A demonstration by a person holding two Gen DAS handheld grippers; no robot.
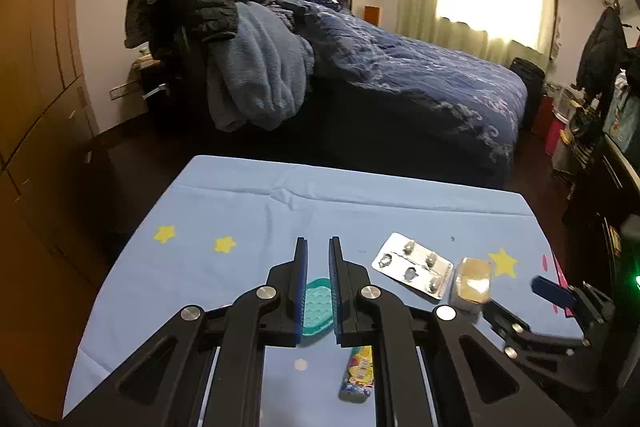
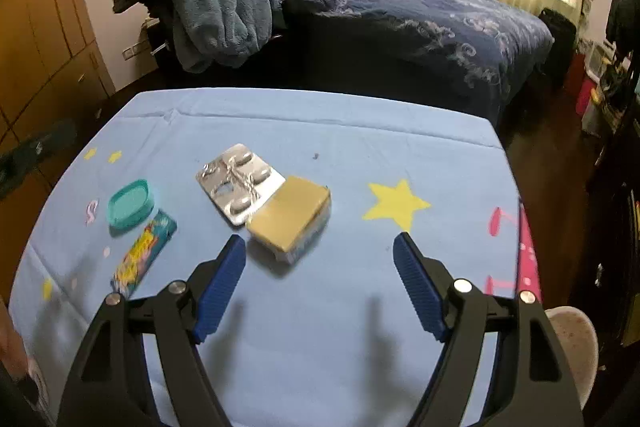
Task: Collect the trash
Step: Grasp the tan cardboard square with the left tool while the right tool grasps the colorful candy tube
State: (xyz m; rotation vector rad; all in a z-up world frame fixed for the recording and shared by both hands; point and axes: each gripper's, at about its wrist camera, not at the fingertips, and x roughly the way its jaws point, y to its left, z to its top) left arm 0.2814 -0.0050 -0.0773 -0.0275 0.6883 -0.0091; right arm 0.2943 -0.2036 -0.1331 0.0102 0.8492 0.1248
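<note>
Bench (image 2: 320,147) with light-blue cloth, printed with yellow stars, carrying four pieces of trash.

Item 1: silver blister pack (image 2: 240,183), flat on the cloth near mid-bench, several pockets torn; also seen in the left view (image 1: 412,265). Its right edge touches or slightly overlaps item 2.

Item 2: small box (image 2: 290,223) with tan top face, just right of the blister pack, directly ahead of the right claw's left finger; seen at (image 1: 472,281) in the left view.

Item 3: teal oval lid (image 2: 131,203), left part of the bench. In the left view it lies beneath the left claw, visible through the finger gap (image 1: 316,311).

Item 4: colourful printed wrapper (image 2: 144,253), elongated, just beside the teal lid on its near side, one end close to or touching it; seen at (image 1: 357,373).

Left claw (image 1: 318,243): fingers nearly parallel with a narrow gap, pinching nothing, above the teal lid.

Right claw (image 2: 320,241): spread wide, empty, held over bare cloth nearer than the box.

Background: bed (image 2: 420,19) with dark blue quilt beyond the bench.
</note>
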